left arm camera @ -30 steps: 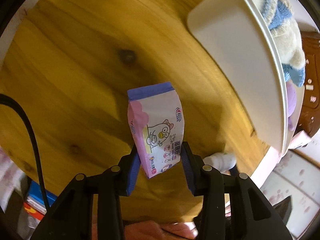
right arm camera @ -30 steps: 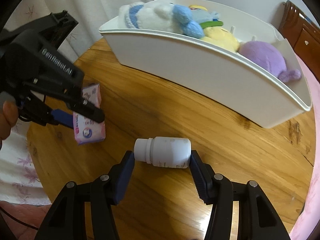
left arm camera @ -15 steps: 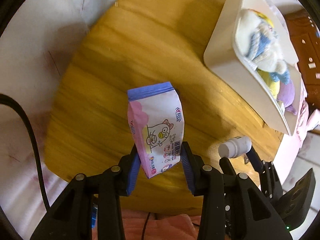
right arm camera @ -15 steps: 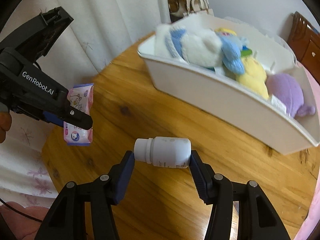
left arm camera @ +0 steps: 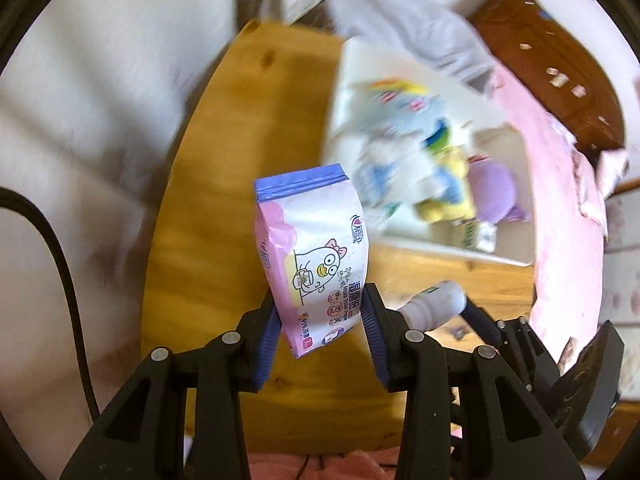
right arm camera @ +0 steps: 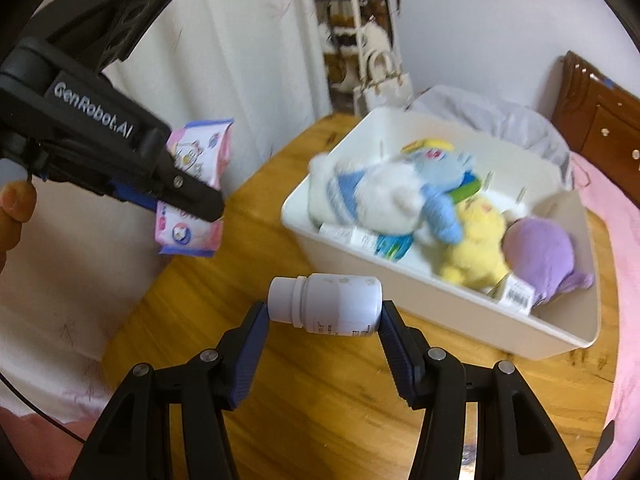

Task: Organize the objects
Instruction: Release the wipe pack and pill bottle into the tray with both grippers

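With the left gripper clamping the wipes pack and the right gripper clamping the bottle, carry both over the bin before letting go.

A pink-and-white plastic wet-wipe packet with a purple top seam and a cartoon chick stands upright between the left claw's pads; a white plastic screw-cap bottle lies sideways, clamped between the right claw's pads.
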The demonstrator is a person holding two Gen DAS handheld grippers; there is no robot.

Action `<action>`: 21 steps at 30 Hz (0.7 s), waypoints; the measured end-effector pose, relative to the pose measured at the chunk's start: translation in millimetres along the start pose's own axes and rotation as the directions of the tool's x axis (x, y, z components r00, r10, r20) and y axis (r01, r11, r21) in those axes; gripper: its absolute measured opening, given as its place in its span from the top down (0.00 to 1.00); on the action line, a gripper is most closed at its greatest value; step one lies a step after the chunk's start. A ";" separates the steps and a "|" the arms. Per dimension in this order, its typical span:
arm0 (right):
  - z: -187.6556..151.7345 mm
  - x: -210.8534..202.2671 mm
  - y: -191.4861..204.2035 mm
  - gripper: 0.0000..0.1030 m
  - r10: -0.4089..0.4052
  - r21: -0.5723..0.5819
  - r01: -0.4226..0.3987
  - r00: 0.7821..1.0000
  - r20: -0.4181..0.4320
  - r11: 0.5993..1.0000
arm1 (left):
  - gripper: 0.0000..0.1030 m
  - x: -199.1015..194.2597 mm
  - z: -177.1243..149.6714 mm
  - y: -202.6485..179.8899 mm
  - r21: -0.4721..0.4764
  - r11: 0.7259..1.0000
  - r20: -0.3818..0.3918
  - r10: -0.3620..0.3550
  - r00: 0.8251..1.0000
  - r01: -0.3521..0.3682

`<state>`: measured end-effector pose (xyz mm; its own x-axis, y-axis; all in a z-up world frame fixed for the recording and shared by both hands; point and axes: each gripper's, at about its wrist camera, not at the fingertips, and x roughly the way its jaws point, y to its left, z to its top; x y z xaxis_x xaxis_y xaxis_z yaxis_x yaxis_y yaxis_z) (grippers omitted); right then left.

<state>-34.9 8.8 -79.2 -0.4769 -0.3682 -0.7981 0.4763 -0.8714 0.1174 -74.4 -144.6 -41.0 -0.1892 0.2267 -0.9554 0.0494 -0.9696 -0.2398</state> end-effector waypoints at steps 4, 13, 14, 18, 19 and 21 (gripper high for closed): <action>10.1 -2.8 -21.8 0.45 -0.036 0.037 0.034 0.998 0.051 0.999 | 0.59 11.9 49.7 -20.5 0.093 0.995 0.068 -0.028 0.997 0.022; 15.5 -26.5 -70.3 0.45 -0.118 0.169 0.096 0.985 0.126 0.981 | 0.59 25.2 63.1 -78.3 0.251 0.966 0.194 -0.109 0.975 0.059; 15.1 -26.9 -75.7 0.45 -0.127 0.183 0.102 0.983 0.130 0.978 | 0.59 27.9 63.5 -83.1 0.258 0.964 0.202 -0.122 0.972 0.067; 11.0 -32.8 -100.8 0.45 -0.174 0.245 0.134 0.974 0.146 0.960 | 0.59 32.8 64.4 -95.7 0.297 0.950 0.221 -0.162 0.962 0.092; 9.9 -31.9 -107.3 0.45 -0.182 0.255 0.141 0.973 0.145 0.957 | 0.59 34.7 65.4 -98.8 0.307 0.945 0.213 -0.185 0.959 0.114; 7.0 -33.6 -121.4 0.45 -0.203 0.277 0.156 0.968 0.149 0.948 | 0.59 39.3 67.1 -103.2 0.317 0.940 0.213 -0.202 0.956 0.128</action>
<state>-81.8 124.7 -62.5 -0.6683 -0.2280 -0.7080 0.1730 -0.9734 0.1502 -152.7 -41.9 -42.2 -0.3993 0.3927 -0.8285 -0.2884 -0.9116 -0.2930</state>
